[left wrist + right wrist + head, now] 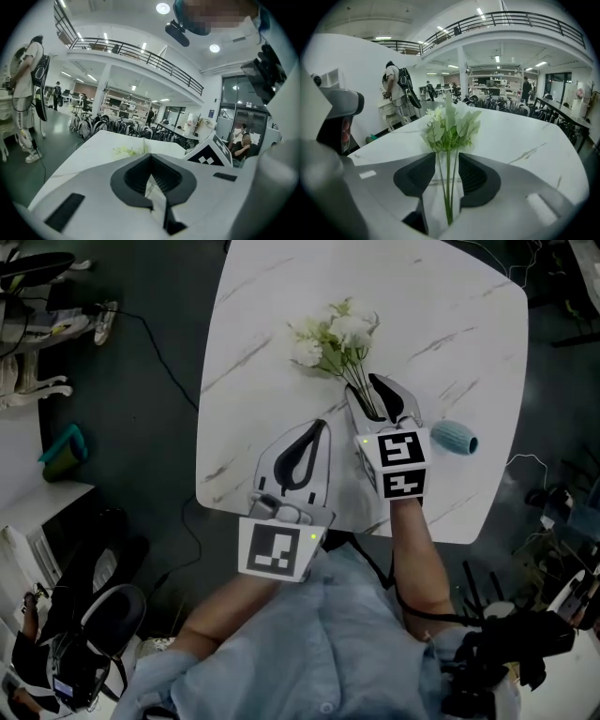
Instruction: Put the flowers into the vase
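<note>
Right tool [446, 158] stood spread around flowers' [333, 338] stems, their ends hidden under it; left tool [150, 157] pressed together, empty; vase [456, 437] lay nearby.

Overhead view, low gripper views, common flowers [333, 338]

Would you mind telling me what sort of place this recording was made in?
Probably a large open-plan workshop or lab hall: a railed mezzanine overhead, rows of what look like bicycles on the floor, and long work tables alongside.
</note>
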The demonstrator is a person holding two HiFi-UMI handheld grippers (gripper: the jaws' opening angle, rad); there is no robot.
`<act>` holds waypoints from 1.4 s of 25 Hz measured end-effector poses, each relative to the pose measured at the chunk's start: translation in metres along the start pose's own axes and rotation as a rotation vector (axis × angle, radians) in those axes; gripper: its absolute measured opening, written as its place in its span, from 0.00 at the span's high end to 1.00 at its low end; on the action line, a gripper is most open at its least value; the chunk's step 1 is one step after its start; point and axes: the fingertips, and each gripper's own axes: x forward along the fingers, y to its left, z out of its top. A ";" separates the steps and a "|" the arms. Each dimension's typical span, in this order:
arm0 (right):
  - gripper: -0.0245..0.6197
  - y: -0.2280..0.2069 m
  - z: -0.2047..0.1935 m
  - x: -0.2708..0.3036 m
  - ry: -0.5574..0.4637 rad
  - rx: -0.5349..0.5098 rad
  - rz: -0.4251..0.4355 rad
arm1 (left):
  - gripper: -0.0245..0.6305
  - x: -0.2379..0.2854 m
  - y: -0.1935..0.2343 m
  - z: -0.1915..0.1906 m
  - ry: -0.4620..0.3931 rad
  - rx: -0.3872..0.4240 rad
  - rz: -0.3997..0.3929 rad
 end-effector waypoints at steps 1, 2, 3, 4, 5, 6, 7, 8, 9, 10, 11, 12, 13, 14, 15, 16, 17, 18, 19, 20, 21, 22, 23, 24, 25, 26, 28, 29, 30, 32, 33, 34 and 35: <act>0.73 0.000 -0.002 0.004 0.008 0.001 0.003 | 0.96 0.002 0.003 -0.003 0.009 -0.007 0.004; 0.73 -0.001 -0.004 0.009 0.016 0.002 0.003 | 0.96 0.003 0.005 -0.006 0.016 -0.013 0.008; 0.73 -0.002 -0.006 0.013 0.025 0.005 0.002 | 0.96 0.004 0.007 -0.008 0.022 -0.018 0.012; 0.73 -0.003 -0.008 0.017 0.036 0.007 0.001 | 0.96 0.006 0.009 -0.010 0.026 -0.022 0.016; 0.73 -0.004 -0.009 0.021 0.047 0.006 -0.003 | 0.96 0.007 0.012 -0.011 0.027 -0.025 0.020; 0.73 -0.006 -0.011 0.025 0.059 0.003 -0.010 | 0.96 0.007 0.014 -0.011 0.027 -0.027 0.024; 0.73 -0.007 -0.012 0.028 0.071 -0.001 -0.016 | 0.96 0.006 0.017 -0.012 0.027 -0.029 0.029; 0.73 -0.007 -0.013 0.030 0.085 -0.004 -0.023 | 0.96 0.005 0.019 -0.012 0.027 -0.031 0.033; 0.74 -0.006 -0.012 0.033 0.098 -0.010 -0.027 | 0.96 0.004 0.022 -0.011 0.027 -0.034 0.038; 0.74 -0.005 -0.012 0.035 0.111 -0.017 -0.031 | 0.96 0.002 0.025 -0.011 0.026 -0.036 0.043; 0.75 -0.005 -0.012 0.037 0.120 -0.024 -0.035 | 0.96 0.001 0.028 -0.010 0.024 -0.038 0.047; 0.75 -0.005 -0.011 0.038 0.123 -0.027 -0.039 | 0.96 0.000 0.030 -0.009 0.023 -0.040 0.051; 0.77 -0.005 -0.010 0.039 0.123 -0.028 -0.045 | 0.96 0.000 0.032 -0.009 0.022 -0.041 0.054; 0.80 -0.006 -0.009 0.040 0.121 -0.029 -0.052 | 0.96 -0.001 0.033 -0.009 0.023 -0.042 0.056; 0.84 -0.007 -0.008 0.040 0.119 -0.033 -0.059 | 0.96 -0.001 0.034 -0.008 0.024 -0.044 0.057; 0.88 -0.007 -0.007 0.041 0.118 -0.037 -0.063 | 0.96 -0.001 0.035 -0.008 0.025 -0.045 0.059; 0.91 -0.007 -0.006 0.041 0.116 -0.039 -0.064 | 0.96 -0.001 0.036 -0.008 0.025 -0.047 0.060; 0.93 -0.006 -0.005 0.041 0.112 -0.039 -0.061 | 0.96 -0.001 0.037 -0.008 0.025 -0.047 0.061; 0.95 -0.005 -0.004 0.040 0.106 -0.037 -0.057 | 0.96 -0.001 0.037 -0.009 0.024 -0.047 0.062; 0.95 -0.005 -0.003 0.039 0.097 -0.033 -0.052 | 0.96 -0.001 0.037 -0.009 0.023 -0.044 0.061; 0.95 -0.005 -0.002 0.038 0.085 -0.029 -0.050 | 0.96 -0.002 0.036 -0.008 0.021 -0.041 0.059; 0.95 -0.006 0.000 0.036 0.070 -0.023 -0.049 | 0.96 -0.002 0.036 -0.008 0.019 -0.038 0.057; 0.95 -0.007 0.003 0.033 0.050 -0.016 -0.050 | 0.96 -0.003 0.034 -0.007 0.016 -0.035 0.055; 0.95 -0.008 0.007 0.029 0.028 -0.007 -0.051 | 0.96 -0.004 0.032 -0.006 0.014 -0.032 0.053; 0.95 -0.010 0.012 0.023 0.004 0.002 -0.052 | 0.96 -0.005 0.029 -0.006 0.012 -0.029 0.050; 0.95 -0.013 0.017 0.015 -0.019 0.010 -0.053 | 0.96 -0.005 0.023 -0.005 0.010 -0.024 0.045; 0.95 -0.018 0.025 -0.002 -0.061 0.029 -0.052 | 0.96 -0.007 0.011 -0.003 0.000 -0.012 0.032; 0.95 -0.019 0.029 -0.010 -0.079 0.039 -0.050 | 0.96 -0.009 0.006 -0.002 -0.007 -0.007 0.025; 0.95 -0.017 0.034 -0.018 -0.095 0.049 -0.049 | 0.96 -0.012 0.003 0.000 -0.013 -0.003 0.018; 0.95 -0.011 0.043 -0.031 -0.124 0.064 -0.051 | 0.96 -0.019 -0.001 0.002 -0.020 0.004 0.002; 0.95 -0.008 0.047 -0.038 -0.137 0.067 -0.054 | 0.96 -0.022 -0.003 0.003 -0.024 0.008 -0.007; 0.95 -0.006 0.051 -0.045 -0.150 0.067 -0.059 | 0.96 -0.025 -0.006 0.005 -0.029 0.012 -0.017; 0.95 -0.005 0.054 -0.053 -0.163 0.068 -0.063 | 0.96 -0.027 -0.011 0.006 -0.034 0.016 -0.027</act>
